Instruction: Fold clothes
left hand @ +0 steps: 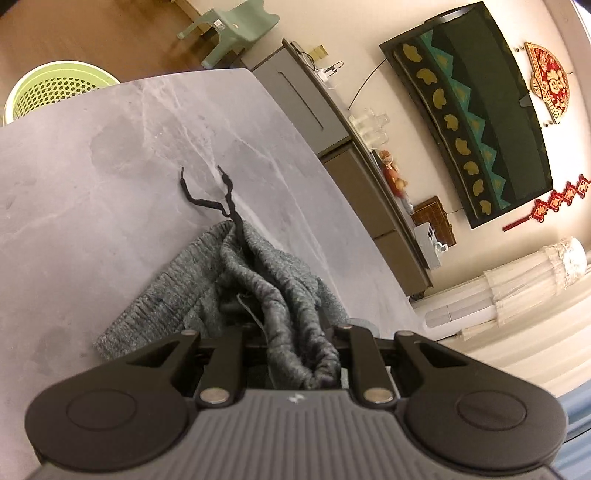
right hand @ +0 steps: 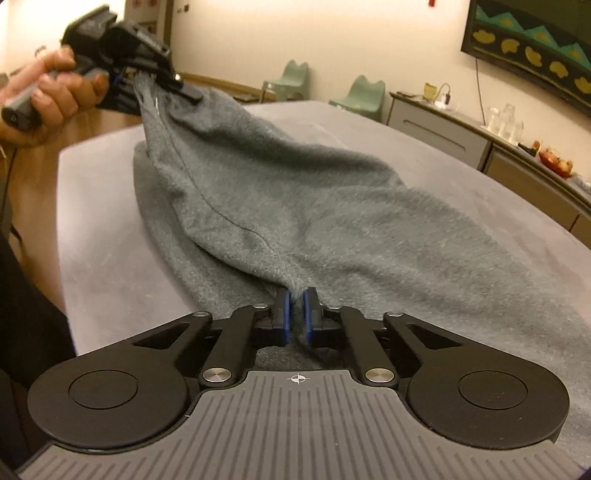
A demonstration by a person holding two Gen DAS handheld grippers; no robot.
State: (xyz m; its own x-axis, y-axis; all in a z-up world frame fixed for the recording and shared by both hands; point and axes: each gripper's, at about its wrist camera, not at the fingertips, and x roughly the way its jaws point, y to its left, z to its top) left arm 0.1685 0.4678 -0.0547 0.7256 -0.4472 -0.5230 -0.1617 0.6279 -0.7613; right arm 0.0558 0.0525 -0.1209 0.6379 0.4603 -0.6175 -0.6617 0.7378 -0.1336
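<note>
In the left wrist view, the left gripper [left hand: 295, 343] is clenched on a bunched ridge of the grey sweatpants [left hand: 207, 291], whose ribbed waistband fills the gap between the jaws and hides the fingertips. The rest of the garment lies crumpled on the grey marble table [left hand: 110, 155], close below the gripper. A black drawstring [left hand: 218, 195] trails out of the waistband onto the bare tabletop, its two ends splayed apart. Past the table's far edge stand a yellow-green perforated basket [left hand: 55, 92] and a pale green chair [left hand: 229, 33]. A grey sideboard [left hand: 306, 103] runs along the wall beyond the table's right edge, carrying clear glasses [left hand: 369, 122], under a dark framed wall hanging [left hand: 476, 110].

In the right wrist view, the right gripper [right hand: 295, 317] grasps a fold of the sweatpants [right hand: 295, 192] between its blue pads [right hand: 282, 314]. The cloth stretches from there across the table [right hand: 443, 140] and rises off it to the left gripper [right hand: 151, 79], held by a person's hand [right hand: 51, 88] above the table's far left corner. That lifted span hides the tabletop beneath it. Two green chairs [right hand: 364, 96] stand behind the far edge, and the sideboard [right hand: 439, 129] lines the right wall.
</note>
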